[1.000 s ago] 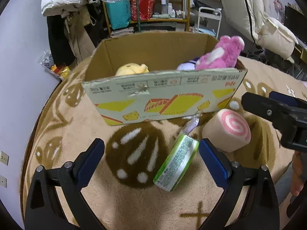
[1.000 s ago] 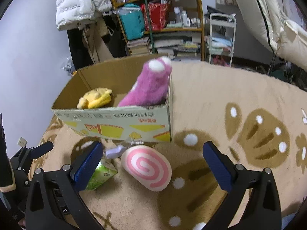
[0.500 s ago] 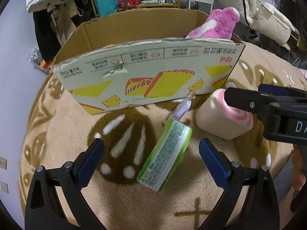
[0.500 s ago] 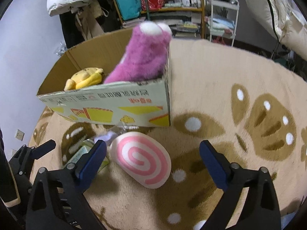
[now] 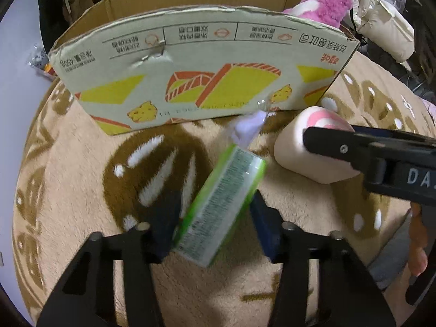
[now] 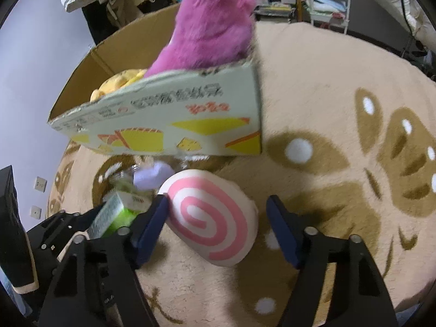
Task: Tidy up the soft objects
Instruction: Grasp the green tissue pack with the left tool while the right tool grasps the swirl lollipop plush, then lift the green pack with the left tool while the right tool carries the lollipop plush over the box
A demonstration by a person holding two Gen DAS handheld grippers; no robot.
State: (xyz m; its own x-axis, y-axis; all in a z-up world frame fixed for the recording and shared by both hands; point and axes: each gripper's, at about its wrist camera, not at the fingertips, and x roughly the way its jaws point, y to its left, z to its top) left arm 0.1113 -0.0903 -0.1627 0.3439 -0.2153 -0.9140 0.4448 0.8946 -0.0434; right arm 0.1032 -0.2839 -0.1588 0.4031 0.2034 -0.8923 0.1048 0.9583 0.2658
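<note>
A green tissue pack lies on the rug in front of the cardboard box. My left gripper has closed its blue pads on the pack's two sides. The pack also shows in the right wrist view. A pink-swirl roll cushion lies to its right; it also shows in the left wrist view. My right gripper straddles the cushion, its left pad touching and its right pad a little apart. A pink plush and a yellow plush sit in the box.
A beige rug with brown paw prints covers the floor. A small lilac wrapped item lies between the pack and the box. Shelves, hanging coats and a white cart stand behind the box. A wall with sockets is on the left.
Both grippers moved forward and down toward the box. The left jaws closed from wide open onto the tissue pack. The right jaws narrowed around the roll cushion.
</note>
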